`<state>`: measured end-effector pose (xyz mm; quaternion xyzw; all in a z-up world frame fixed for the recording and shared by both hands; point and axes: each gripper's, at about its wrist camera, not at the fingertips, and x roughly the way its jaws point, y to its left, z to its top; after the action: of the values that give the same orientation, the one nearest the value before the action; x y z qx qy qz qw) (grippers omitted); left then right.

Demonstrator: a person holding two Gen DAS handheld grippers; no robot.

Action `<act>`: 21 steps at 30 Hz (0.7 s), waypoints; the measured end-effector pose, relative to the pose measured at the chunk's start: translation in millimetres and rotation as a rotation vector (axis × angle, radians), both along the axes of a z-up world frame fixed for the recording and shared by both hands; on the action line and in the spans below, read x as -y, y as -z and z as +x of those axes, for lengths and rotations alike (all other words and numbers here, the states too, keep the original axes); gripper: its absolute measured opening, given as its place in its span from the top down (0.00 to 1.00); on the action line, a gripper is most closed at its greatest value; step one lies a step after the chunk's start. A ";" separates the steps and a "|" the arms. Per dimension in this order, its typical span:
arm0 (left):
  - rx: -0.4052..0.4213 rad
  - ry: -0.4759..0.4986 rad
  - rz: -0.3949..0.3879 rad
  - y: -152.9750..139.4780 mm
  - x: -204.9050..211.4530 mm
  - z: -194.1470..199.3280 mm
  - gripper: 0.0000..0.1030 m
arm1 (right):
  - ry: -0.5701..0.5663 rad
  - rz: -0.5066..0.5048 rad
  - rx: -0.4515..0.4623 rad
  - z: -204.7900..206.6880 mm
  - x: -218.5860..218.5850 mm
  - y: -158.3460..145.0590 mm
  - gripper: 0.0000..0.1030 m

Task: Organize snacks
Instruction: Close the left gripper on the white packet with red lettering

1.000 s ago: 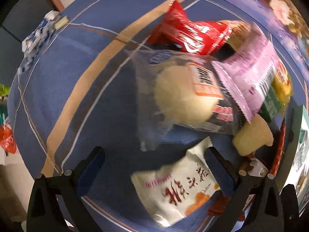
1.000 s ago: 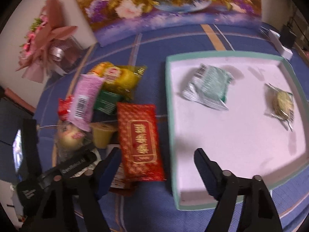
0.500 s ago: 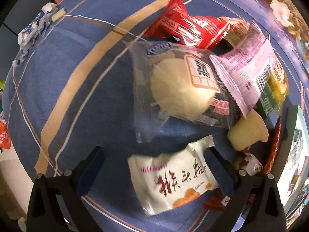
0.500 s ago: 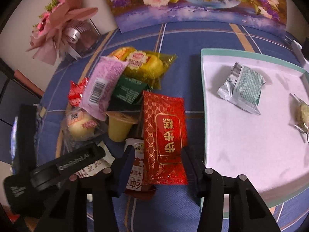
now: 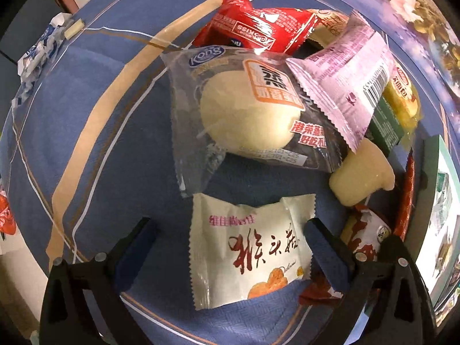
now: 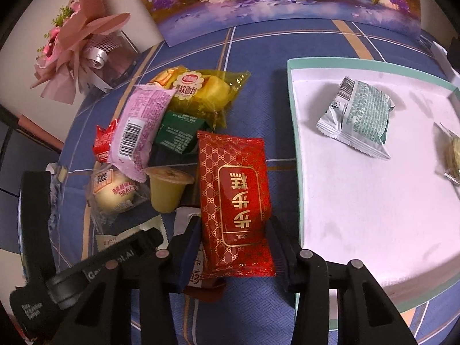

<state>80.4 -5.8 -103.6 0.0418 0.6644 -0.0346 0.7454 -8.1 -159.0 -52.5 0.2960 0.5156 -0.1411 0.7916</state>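
Right wrist view: the right tool (image 6: 234,237) has just been closing, its jaws now pinching the red packet (image 6: 234,201), which lies on the blue counter (image 6: 258,57) beside the tray (image 6: 293,132). The left tool (image 5: 230,237) stands open around a white packet (image 5: 250,256), not touching it.

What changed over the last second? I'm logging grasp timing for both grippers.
The right gripper moved from the tray over the red gold-patterned packet, its jaws closing onto its sides. The left gripper came down around the white packet, jaws wide. The snacks lie unmoved.
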 end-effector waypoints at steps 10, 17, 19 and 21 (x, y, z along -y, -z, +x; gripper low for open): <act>-0.001 0.000 -0.021 -4.4 10.6 -17.7 0.00 | 0.009 0.024 0.008 -2.1 0.1 1.2 0.54; -0.001 0.014 -0.022 -8.9 8.7 -32.9 0.09 | 0.010 0.025 0.004 -3.0 0.8 0.7 0.54; 0.010 0.027 -0.031 -14.4 8.8 -39.7 0.20 | 0.010 0.025 0.004 -3.2 0.9 0.7 0.54; 0.021 0.041 -0.038 -21.9 10.1 -43.8 0.34 | 0.009 0.024 0.004 -2.8 0.8 1.0 0.54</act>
<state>36.6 -15.9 -81.6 0.0415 0.6546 -0.0622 0.7522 -10.8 -159.8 -53.5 0.3082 0.5145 -0.1381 0.7882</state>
